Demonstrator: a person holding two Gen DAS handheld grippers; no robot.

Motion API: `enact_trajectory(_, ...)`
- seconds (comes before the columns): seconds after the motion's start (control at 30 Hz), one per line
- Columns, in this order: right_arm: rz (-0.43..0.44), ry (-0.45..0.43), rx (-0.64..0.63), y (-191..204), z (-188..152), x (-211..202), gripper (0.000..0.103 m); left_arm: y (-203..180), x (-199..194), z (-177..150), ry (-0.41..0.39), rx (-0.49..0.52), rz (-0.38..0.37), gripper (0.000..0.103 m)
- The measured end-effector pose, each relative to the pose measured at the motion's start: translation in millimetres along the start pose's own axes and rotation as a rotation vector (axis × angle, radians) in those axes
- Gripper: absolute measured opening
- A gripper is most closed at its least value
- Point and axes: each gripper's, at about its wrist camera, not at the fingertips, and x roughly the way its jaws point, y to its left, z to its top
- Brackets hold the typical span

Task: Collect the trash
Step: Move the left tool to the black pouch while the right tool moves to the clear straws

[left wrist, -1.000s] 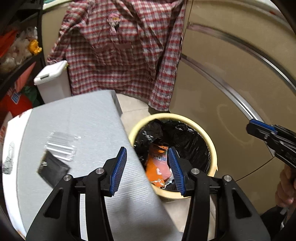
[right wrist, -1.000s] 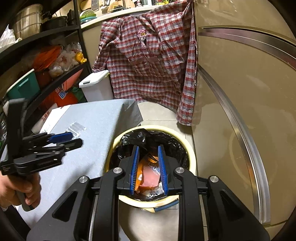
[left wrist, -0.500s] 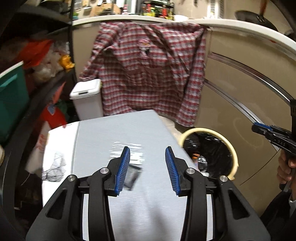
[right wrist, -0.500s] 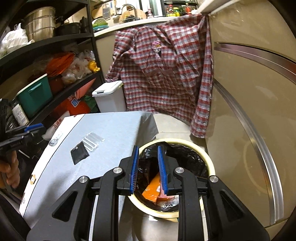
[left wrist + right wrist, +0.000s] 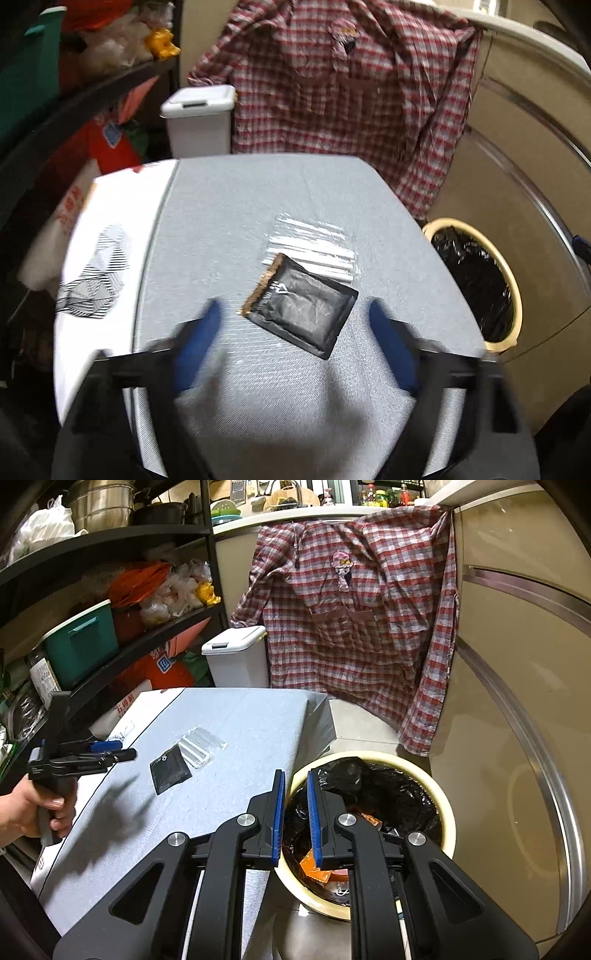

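Observation:
A black foil sachet [image 5: 301,306] with a torn brown edge lies on the grey table [image 5: 221,221], partly over a clear plastic wrapper [image 5: 314,240]. My left gripper [image 5: 295,343] is open wide and empty, its blurred blue fingers either side of the sachet's near end. Both pieces also show in the right wrist view, the sachet [image 5: 170,770] and the wrapper [image 5: 199,747], with the left gripper [image 5: 122,751] beside them. My right gripper [image 5: 295,816] is open a little and empty, above the near rim of the cream bin [image 5: 447,812] with a black liner, which holds orange wrappers [image 5: 317,871].
The bin [image 5: 513,295] stands on the floor at the table's right edge. A plaid shirt [image 5: 354,627] hangs behind the table. A white lidded bin [image 5: 238,657] stands at the back. Shelves [image 5: 110,598] of bags and boxes line the left. A beige curved panel [image 5: 517,701] runs along the right.
My left gripper swung left from over the bin to the table, came down close to the sachet and opened wider. My right gripper stayed over the bin and tilted up slightly.

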Motion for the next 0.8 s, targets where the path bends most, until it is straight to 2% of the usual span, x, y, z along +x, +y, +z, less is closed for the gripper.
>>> enact_trajectory(0.17,0.011,0.026,-0.017,6.0,-0.8,15.2,0.013,-6.5,27.6,-1.2,0.059,0.023,-0.006,0.083)
enact_trajectory(0.27,0.020,0.035,-0.028,10.6,-1.0,22.8,0.013,-10.0,40.1,-0.5,0.084,0.034,0.011,0.088)
enact_trajectory(0.37,0.026,0.049,-0.042,16.8,-1.5,32.9,0.013,-8.7,54.5,-3.1,0.128,0.023,0.003,0.088)
enact_trajectory(0.8,0.054,0.093,-0.072,38.6,-0.9,66.5,0.013,-10.5,73.6,-7.6,0.138,0.074,0.061,0.088)
